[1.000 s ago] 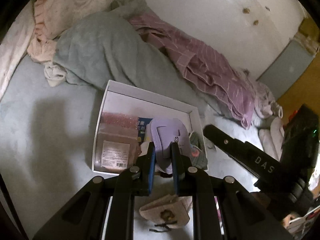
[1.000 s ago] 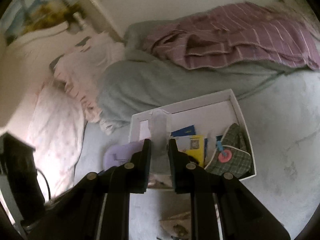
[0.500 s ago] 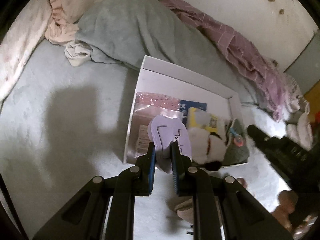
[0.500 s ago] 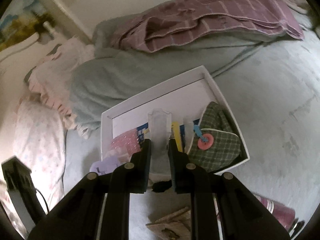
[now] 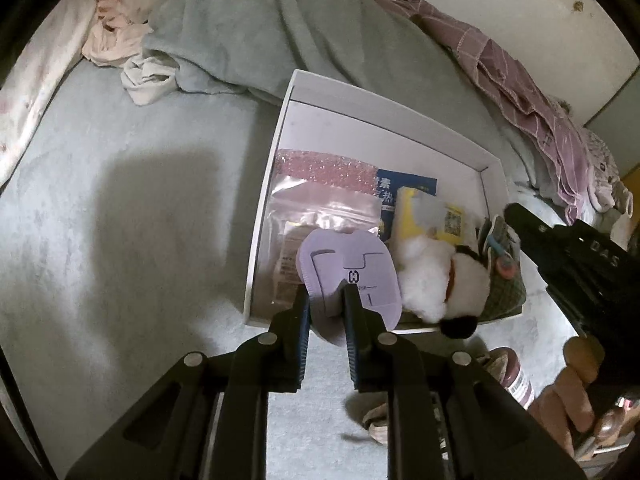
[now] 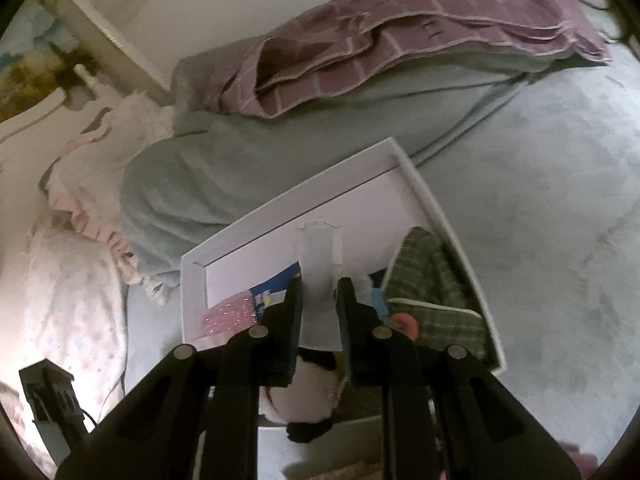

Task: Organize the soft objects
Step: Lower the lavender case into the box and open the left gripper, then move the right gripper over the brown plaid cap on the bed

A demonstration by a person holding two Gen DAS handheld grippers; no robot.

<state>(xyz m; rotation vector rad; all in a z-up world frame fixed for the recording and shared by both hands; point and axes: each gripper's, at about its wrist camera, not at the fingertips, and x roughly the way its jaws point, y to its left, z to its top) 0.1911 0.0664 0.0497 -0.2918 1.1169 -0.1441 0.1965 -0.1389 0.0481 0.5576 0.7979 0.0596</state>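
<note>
Left gripper (image 5: 326, 300) jaws opening around lilac pad (image 5: 348, 268) over white box (image 5: 384, 128) near edge; right jaws apparently pinching clear strip (image 6: 318, 264).

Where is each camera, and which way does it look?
Left wrist: sits on the left gripper, looks down at the white box on the bed; its own fingers, opening around a lilac pad, show, plus the right gripper.
Right wrist: sits on the right gripper, looks down into the box from the other side; its fingers clamp a clear pouch.
Both share: the box, plush toy, plaid pouch, grey blanket.
</note>
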